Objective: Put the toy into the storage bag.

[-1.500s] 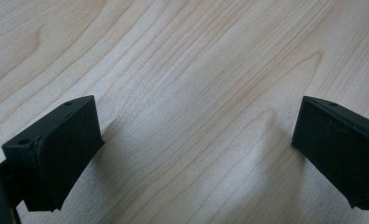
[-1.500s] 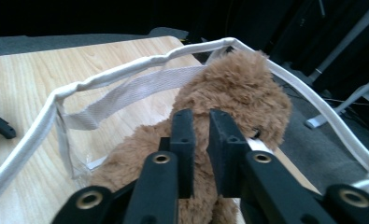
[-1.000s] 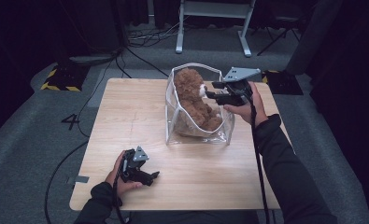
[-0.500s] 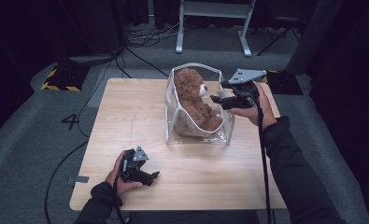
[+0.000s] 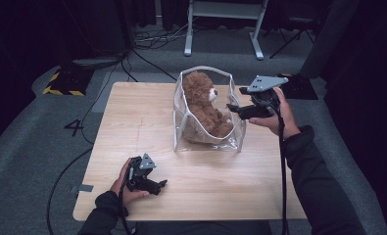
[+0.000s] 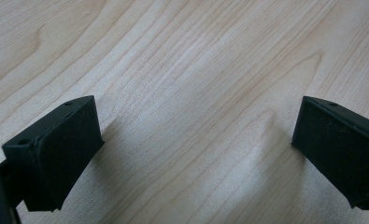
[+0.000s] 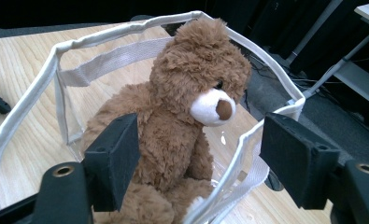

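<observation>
A brown teddy bear point(image 5: 205, 104) sits upright inside a clear bag with white trim point(image 5: 181, 117) on the far middle of the wooden table point(image 5: 132, 112). My right gripper point(image 5: 234, 109) hovers open at the bag's right rim, pointing at the bear. In the right gripper view the bear point(image 7: 182, 107) faces right beyond the open right gripper point(image 7: 203, 140), with the bag's rim point(image 7: 247, 135) just ahead of the jaws. Near the front left edge, my left gripper point(image 5: 157, 186) rests low over the table. Its left gripper point(image 6: 196, 135) jaws stand wide open over bare wood point(image 6: 196, 46).
The table stands on grey carpet with black cables point(image 5: 147, 54) running behind it. White desk legs point(image 5: 187, 29) stand at the back, and a yellow-and-black striped block point(image 5: 61, 83) lies at the back left. A "4" point(image 5: 76, 127) marks the floor left of the table.
My right gripper has drawn back from the bear's face, out to the bag's right rim and slightly toward the person. The left gripper has stayed put.
</observation>
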### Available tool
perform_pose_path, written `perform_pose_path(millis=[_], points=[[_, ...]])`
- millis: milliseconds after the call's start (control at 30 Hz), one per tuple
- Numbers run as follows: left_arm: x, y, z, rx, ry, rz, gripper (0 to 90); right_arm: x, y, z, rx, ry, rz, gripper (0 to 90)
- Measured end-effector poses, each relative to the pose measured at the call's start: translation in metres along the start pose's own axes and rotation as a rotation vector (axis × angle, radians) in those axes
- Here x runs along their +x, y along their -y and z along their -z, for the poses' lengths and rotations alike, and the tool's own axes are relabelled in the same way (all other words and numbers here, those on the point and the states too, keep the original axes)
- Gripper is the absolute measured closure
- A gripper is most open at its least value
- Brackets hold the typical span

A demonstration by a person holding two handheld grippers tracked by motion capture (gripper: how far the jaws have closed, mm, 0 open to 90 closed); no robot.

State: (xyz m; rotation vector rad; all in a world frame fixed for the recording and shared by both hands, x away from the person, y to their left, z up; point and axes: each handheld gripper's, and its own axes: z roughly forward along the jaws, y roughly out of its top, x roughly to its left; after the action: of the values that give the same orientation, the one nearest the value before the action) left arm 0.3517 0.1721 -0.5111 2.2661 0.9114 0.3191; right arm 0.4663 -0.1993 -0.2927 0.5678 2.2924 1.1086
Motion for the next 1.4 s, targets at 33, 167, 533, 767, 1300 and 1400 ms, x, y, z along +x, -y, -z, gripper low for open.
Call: perform_pose_path(millis=[33,167,533,767,1300,1400], points=[[0.000,0.000,0.000,0.001,-0.001,0.000,1.4,0.000,0.001,0.001,-0.001,0.007,0.002,28.5],[0.000,0.000,0.000,0.002,-0.001,-0.001,1.4,0.000,0.004,0.007,0.002,0.018,0.003,28.5],[0.000,0.000,0.000,0.001,-0.001,-0.001,1.4,0.002,0.016,0.018,0.037,0.059,0.019,26.3],[0.000,0.000,0.000,0.001,-0.001,-0.001,1.4,0.004,0.025,0.023,0.049,0.070,0.030,25.9],[0.000,0.000,0.000,0.001,-0.001,-0.001,1.4,0.007,0.048,0.029,0.090,0.103,0.039,25.2],[0.000,0.000,0.000,0.000,0.000,0.000,1.4,0.007,0.056,0.029,0.099,0.103,0.039,25.2]])
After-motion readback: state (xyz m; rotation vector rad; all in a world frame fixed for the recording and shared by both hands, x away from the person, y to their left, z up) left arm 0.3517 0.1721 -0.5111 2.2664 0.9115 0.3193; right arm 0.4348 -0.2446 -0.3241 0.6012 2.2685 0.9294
